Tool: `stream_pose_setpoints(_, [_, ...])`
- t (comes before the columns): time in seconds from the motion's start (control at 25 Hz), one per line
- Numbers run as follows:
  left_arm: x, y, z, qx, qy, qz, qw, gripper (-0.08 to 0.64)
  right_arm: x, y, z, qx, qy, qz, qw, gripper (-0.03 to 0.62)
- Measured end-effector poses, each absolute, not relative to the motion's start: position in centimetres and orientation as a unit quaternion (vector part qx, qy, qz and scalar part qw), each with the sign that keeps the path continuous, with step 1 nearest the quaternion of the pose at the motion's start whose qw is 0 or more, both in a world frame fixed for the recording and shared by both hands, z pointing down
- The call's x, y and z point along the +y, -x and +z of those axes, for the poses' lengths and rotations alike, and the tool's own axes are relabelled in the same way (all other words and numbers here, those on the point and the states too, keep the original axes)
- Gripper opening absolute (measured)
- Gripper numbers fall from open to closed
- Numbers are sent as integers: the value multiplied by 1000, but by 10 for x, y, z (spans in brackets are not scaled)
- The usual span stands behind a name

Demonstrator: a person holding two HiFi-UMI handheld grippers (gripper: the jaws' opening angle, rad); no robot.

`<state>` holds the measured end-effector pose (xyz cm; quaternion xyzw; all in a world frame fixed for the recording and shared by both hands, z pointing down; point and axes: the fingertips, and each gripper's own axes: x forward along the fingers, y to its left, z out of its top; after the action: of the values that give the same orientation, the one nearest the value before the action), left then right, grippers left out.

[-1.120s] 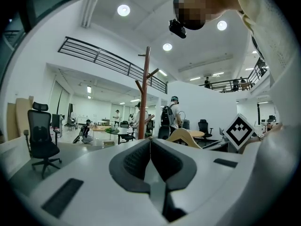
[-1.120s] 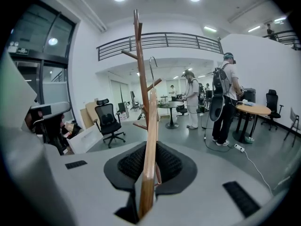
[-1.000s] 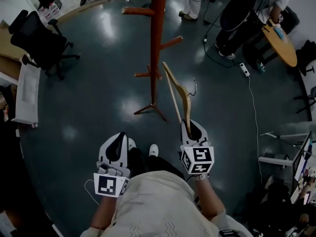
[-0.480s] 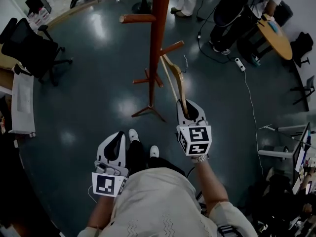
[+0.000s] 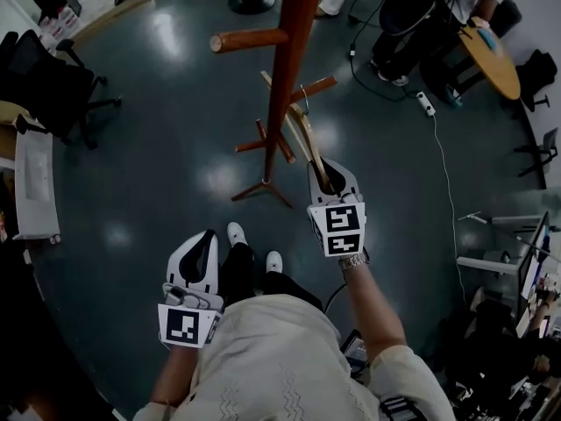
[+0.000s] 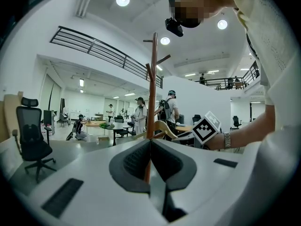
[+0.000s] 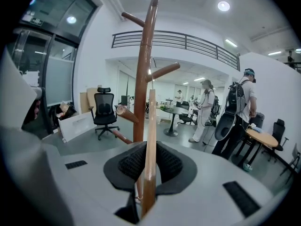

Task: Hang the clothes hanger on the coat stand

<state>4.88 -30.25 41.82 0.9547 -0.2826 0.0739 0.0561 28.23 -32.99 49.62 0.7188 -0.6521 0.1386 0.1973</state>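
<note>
The reddish-brown coat stand (image 5: 287, 68) rises in front of me, with pegs sticking out left and right. My right gripper (image 5: 327, 181) is shut on one arm of the wooden clothes hanger (image 5: 304, 134) and holds it up against the stand. The hanger's metal hook (image 5: 303, 92) is beside the right peg (image 5: 314, 87); whether it rests on the peg I cannot tell. In the right gripper view the hanger arm (image 7: 150, 140) stands just before the pole (image 7: 143, 74). My left gripper (image 5: 202, 261) hangs low, shut and holding nothing; its view shows the stand (image 6: 153, 88) and hanger (image 6: 164, 126).
A black office chair (image 5: 48, 82) and a white panel (image 5: 31, 178) stand at the left. People (image 5: 421, 11), a round wooden table (image 5: 495, 55) and a power strip with its cable (image 5: 428, 103) are at the upper right. The stand's feet (image 5: 263, 191) spread on the dark floor.
My right gripper has carried the hanger forward and up to the stand, so its hook now sits by the right peg. The left gripper has stayed low.
</note>
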Motion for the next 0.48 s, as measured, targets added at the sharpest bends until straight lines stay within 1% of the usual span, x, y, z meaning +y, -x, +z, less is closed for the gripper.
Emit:
stream_pose_setpoints(0.2, [-309, -48, 425, -287, -953, 79, 63, 14, -343, -285, 516, -657, -712, 151, 196, 66])
stream_pose_setpoints(0.36, [-310, -46, 431, -292, -949, 73, 97, 14, -351, -282, 525, -668, -701, 156, 195, 67])
stream_pose_setpoints(0.48, [-312, -45, 434, -296, -947, 72, 101, 14, -358, -278, 529, -682, -690, 150, 190, 66])
